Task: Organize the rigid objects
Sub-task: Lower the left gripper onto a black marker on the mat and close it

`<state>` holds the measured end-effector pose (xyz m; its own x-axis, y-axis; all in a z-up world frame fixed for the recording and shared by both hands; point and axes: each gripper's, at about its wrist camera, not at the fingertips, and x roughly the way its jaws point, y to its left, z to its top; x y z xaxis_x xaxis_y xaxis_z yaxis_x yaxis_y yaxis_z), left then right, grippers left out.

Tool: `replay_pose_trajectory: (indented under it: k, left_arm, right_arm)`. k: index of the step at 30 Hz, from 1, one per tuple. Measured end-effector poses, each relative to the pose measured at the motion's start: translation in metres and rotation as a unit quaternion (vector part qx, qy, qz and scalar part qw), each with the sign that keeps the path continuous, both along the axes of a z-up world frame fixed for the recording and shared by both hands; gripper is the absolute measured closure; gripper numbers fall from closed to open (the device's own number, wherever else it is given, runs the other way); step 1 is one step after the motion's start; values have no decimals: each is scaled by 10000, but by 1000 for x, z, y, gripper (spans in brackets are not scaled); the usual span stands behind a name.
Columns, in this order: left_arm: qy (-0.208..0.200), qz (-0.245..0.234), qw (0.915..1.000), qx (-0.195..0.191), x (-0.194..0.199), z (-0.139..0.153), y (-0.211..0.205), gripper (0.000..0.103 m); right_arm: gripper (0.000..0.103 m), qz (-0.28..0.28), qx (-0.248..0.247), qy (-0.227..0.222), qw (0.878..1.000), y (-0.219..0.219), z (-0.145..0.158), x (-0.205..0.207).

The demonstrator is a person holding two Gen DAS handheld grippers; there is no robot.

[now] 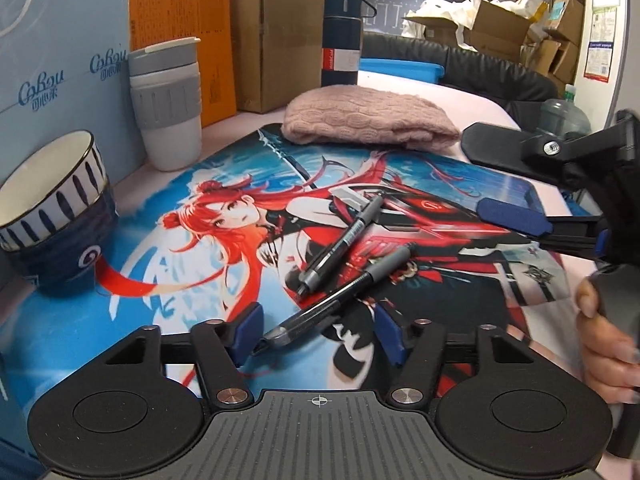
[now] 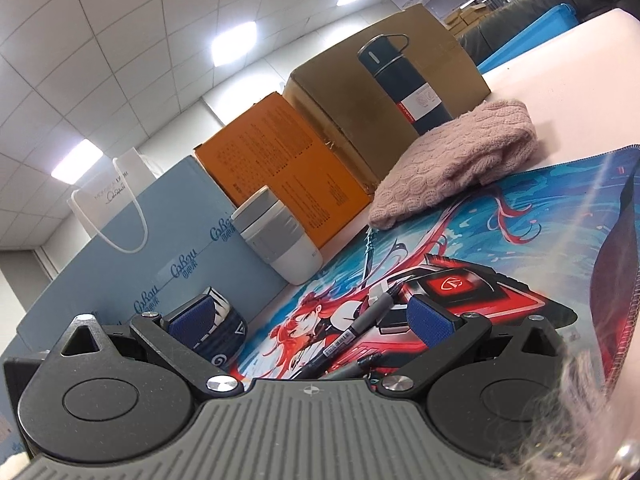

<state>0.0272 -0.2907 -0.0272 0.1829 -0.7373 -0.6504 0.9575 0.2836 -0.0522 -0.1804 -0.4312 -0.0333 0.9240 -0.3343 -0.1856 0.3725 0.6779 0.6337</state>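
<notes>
- Left wrist view: left gripper (image 1: 316, 330) jaws spread wide, blue ribbed pads (image 1: 248, 326) either side of the near pen (image 1: 340, 300), not clamping it; the pen's clear grip end lies between them.
- Second pen (image 1: 346, 236), grey cap, black barrel, lies just ahead, almost parallel, apart from the first. Both flat on the printed desk mat (image 1: 180, 248).
- Ahead-left: ceramic bowl (image 1: 56, 216), striped rim, dark blue body; ribbed grey-sleeved cup (image 1: 166, 104) behind it.
- Farther ahead: knitted pink cloth (image 1: 368, 120), matte dark flask (image 1: 341, 40), cardboard boxes (image 1: 276, 28).
- Right: right gripper (image 1: 500, 184) over the mat, jaws parted, holding nothing.
- Right wrist view: right gripper (image 2: 312, 320) open, pens (image 2: 360, 332) between its pads, bowl (image 2: 224, 340) behind the left pad.
</notes>
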Motion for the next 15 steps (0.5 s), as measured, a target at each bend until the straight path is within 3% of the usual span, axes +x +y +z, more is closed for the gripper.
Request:
replay_pose_trajectory:
  k: [8,15]
  left_arm:
    - [335,-210,9988,275,-18,8,12,52]
    - [26,-278,9988,406,-33,6,-13,55]
  right_arm:
    - [0,39,5,58,10000,1,-1,1]
    - [0,9,75,36,10000,1,-2,-1]
